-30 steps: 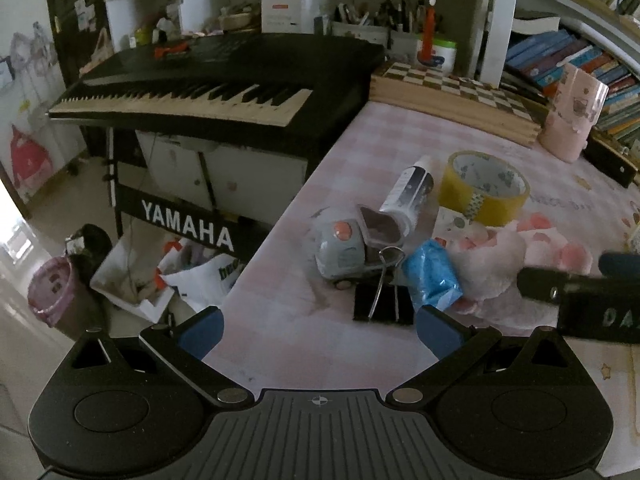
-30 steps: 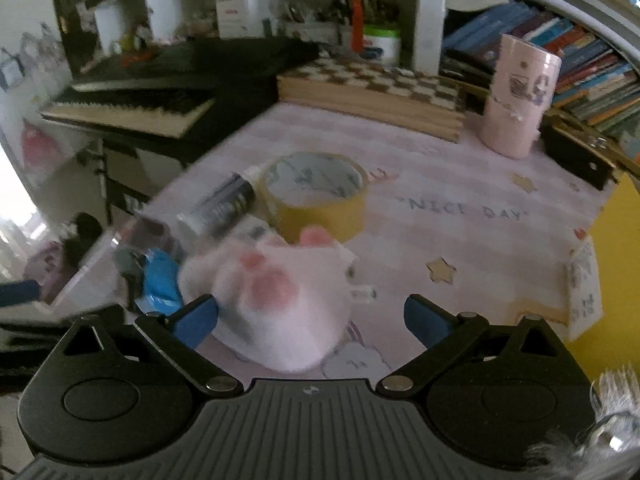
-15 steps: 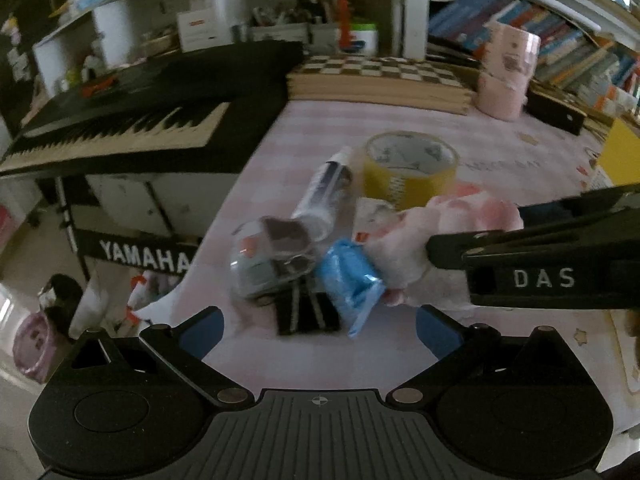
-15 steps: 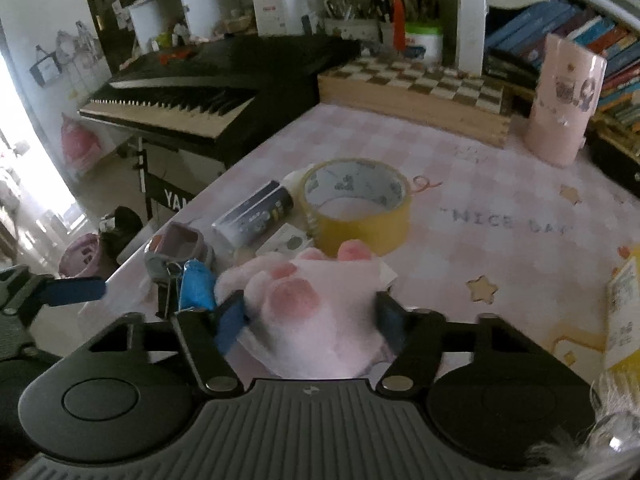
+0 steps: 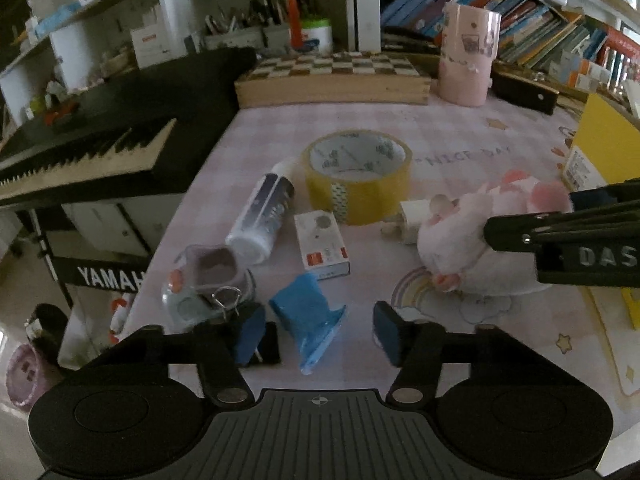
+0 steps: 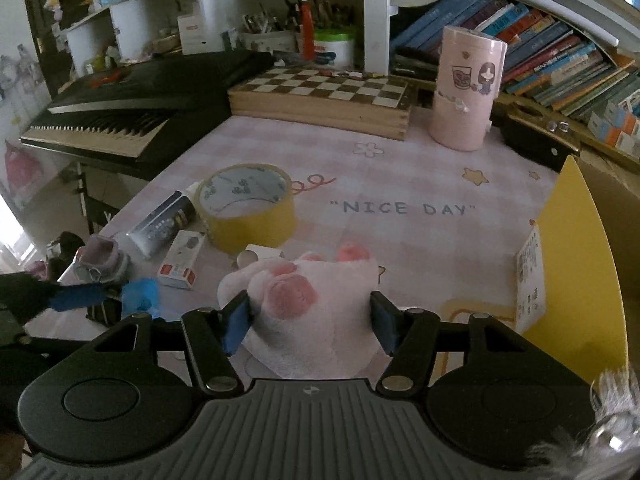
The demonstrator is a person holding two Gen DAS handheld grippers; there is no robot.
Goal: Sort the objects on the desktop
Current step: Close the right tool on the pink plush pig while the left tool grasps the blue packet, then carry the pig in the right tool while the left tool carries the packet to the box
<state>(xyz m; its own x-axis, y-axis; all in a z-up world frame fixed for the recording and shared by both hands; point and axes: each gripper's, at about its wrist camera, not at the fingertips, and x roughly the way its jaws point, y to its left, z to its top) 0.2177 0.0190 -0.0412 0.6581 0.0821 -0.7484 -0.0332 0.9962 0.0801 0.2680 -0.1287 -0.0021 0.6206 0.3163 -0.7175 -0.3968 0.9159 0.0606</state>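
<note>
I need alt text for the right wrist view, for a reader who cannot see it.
The right gripper has its jaws closed on a pink plush paw on a pink checked desk mat. Behind it lie a yellow tape roll, a small white box and a tube.

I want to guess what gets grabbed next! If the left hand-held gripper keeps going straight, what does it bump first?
Probably the blue packet: it lies between the left hand-held gripper's fingers, not yet pinched, though depth is hard to judge.

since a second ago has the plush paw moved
Yes. The plush paw, in the right gripper, has slid right, away from the tape roll, uncovering a small box.
</note>
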